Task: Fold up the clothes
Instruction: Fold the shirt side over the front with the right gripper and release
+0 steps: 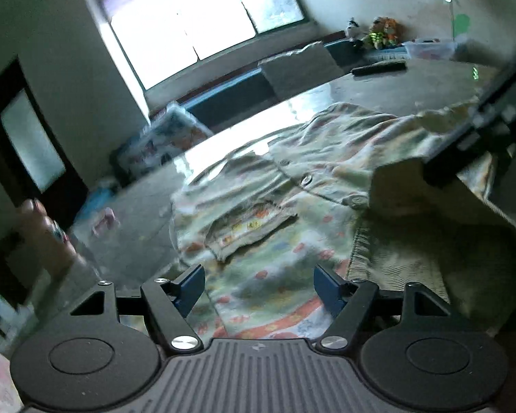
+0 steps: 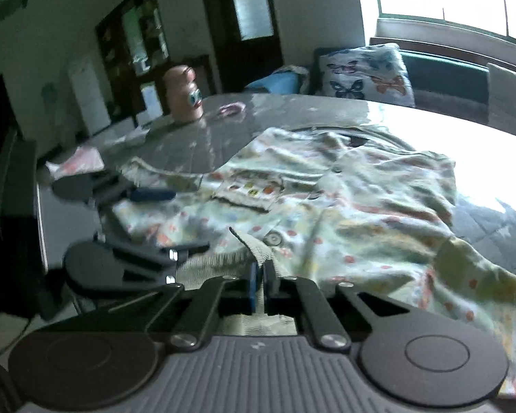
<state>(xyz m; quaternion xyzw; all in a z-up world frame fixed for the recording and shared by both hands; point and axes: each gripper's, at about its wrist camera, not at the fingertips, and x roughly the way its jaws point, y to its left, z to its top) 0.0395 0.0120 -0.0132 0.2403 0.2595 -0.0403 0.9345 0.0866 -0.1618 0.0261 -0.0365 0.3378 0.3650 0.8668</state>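
Bottom centre of the right wrist view: right gripper clenched on ribbed hem of the pale floral-print button-up cotton shirt, spread rumpled on the grey table. Left gripper released, jaws wide, over the fabric.

surface: grey glossy table, bright window glare on its far side | lying on it: patterned button-up shirt spread, rumpled | far left: peach-coloured bottle standing upright; small pink item just beside it | left edge: pale printed cloth | far side: dark flat remote-like object
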